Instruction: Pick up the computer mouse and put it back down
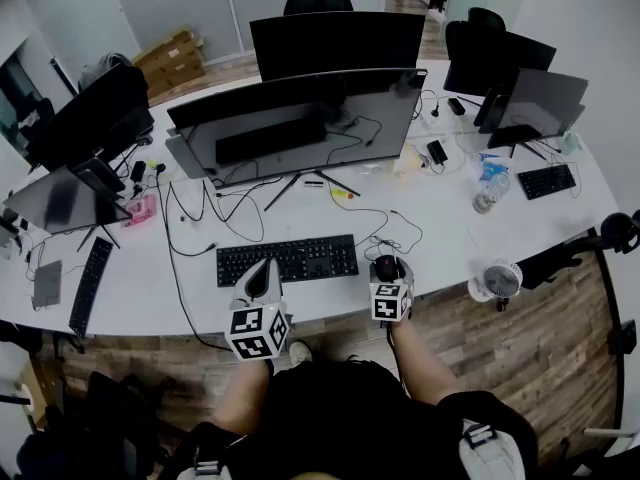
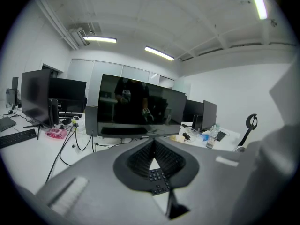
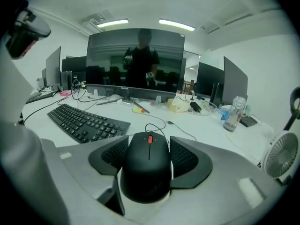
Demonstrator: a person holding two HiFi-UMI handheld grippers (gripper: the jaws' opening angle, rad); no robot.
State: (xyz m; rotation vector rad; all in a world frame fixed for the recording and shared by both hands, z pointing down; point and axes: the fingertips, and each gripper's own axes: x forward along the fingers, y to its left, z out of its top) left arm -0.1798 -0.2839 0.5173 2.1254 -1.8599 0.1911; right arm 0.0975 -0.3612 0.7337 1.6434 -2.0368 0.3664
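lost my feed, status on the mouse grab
Left gripper shut, empty. Right gripper jaws shut on black corded computer mouse, red wheel. Black keyboard alongside, apart.

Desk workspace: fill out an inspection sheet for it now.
Surface: white desk, curved front edge.
Job's things: black computer mouse between the right gripper's jaws, right of the keyboard.
Clutter: water bottle, small fan, several monitors.
Grippers: right gripper shut on the mouse's sides; left gripper shut, empty, over the keyboard.
Cables: mouse cable loops away across the desk; black cables trail left of the keyboard.
Surroundings: wood floor, office chairs.
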